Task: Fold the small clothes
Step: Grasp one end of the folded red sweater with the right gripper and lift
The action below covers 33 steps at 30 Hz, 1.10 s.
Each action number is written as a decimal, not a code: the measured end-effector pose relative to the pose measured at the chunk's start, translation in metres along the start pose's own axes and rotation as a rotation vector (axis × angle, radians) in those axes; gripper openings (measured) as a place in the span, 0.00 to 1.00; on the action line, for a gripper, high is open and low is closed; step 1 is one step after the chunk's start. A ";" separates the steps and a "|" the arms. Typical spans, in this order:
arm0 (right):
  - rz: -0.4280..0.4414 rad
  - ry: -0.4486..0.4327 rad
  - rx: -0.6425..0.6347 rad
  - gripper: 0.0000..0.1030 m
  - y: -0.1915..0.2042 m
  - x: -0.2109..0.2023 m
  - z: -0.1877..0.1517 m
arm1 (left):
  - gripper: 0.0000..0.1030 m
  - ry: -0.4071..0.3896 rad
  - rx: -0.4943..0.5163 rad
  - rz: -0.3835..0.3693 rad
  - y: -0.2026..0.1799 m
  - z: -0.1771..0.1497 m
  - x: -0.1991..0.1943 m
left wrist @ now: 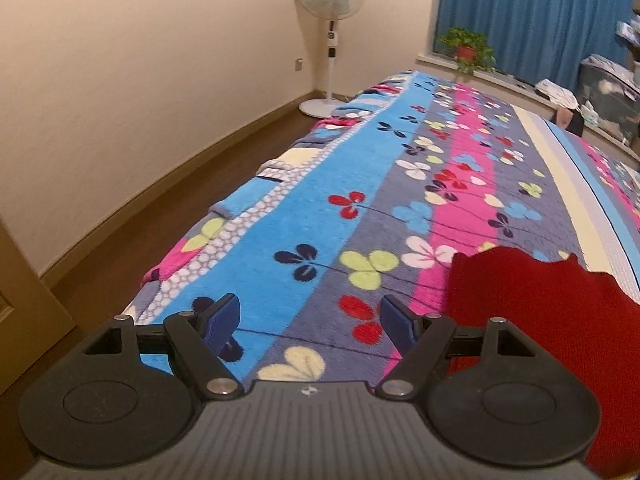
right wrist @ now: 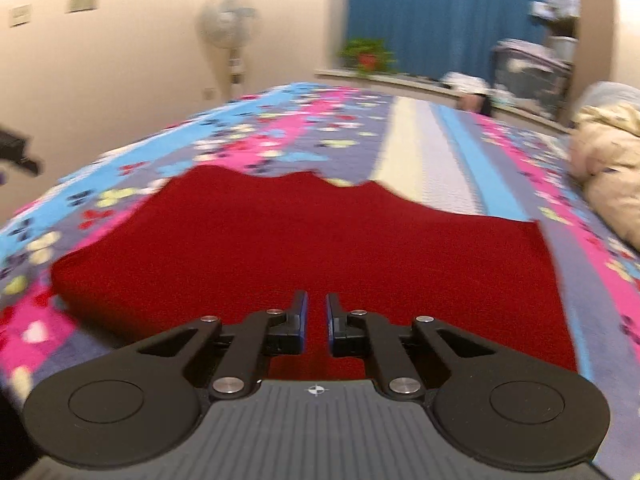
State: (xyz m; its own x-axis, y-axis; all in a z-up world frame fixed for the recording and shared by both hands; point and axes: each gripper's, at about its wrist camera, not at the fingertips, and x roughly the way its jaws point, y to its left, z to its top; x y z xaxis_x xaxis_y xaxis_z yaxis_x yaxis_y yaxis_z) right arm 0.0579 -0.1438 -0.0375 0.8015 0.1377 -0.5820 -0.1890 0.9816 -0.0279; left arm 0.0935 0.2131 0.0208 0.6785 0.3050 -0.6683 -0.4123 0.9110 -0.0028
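In the right wrist view, the right gripper (right wrist: 316,322) fills the lower middle of the frame, its jaws drawn nearly together with only a narrow slit between the blue pads. Red knit shows through that slit, but the pads do not visibly pinch a fold of it, so nothing looks held. Just beyond the fingertips, the red garment (right wrist: 304,248) lies spread across the centre of the frame on the flowered blanket (right wrist: 440,152). It lies mostly flat, with a thick doubled edge at lower left and a wavy far edge toward the upper middle. My reading is that at most one fold is in, and the piece is not yet brought down to a compact bundle. The gripper points forward and downward over the garment's near edge.

In the left wrist view, the left gripper (left wrist: 310,320) sits at the bottom centre with its jaws wide apart and nothing between them, only blanket beneath. The garment occupies the lower right of that frame, just beside the right-hand finger, so this gripper hovers off the cloth's side, tilted down toward the bed.

Farther off, a cream padded jacket (right wrist: 608,160) rests at the right edge, and a standing fan (left wrist: 329,32) and a potted plant (left wrist: 466,46) stand near the upper middle.
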 end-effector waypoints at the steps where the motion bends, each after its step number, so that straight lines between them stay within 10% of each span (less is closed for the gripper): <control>1: 0.025 0.007 -0.025 0.21 0.009 0.002 -0.001 | 0.79 -0.001 -0.005 0.003 0.002 0.001 0.000; 11: 0.215 -0.005 -0.216 0.49 0.140 0.025 0.009 | 0.79 0.012 -0.064 0.027 0.027 0.004 0.005; 22: 0.160 0.009 -0.625 0.61 0.248 0.069 -0.005 | 0.79 0.035 -0.088 0.047 0.039 0.007 0.015; 33: 0.236 -0.004 -0.487 0.21 0.216 0.059 0.029 | 0.79 0.032 -0.068 -0.024 0.021 0.009 0.018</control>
State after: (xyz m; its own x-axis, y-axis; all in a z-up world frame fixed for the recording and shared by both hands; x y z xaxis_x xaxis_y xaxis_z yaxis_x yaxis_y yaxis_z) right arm 0.0809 0.0801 -0.0544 0.7073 0.3487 -0.6149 -0.6046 0.7491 -0.2707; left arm 0.1022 0.2405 0.0157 0.6693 0.2729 -0.6910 -0.4373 0.8966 -0.0694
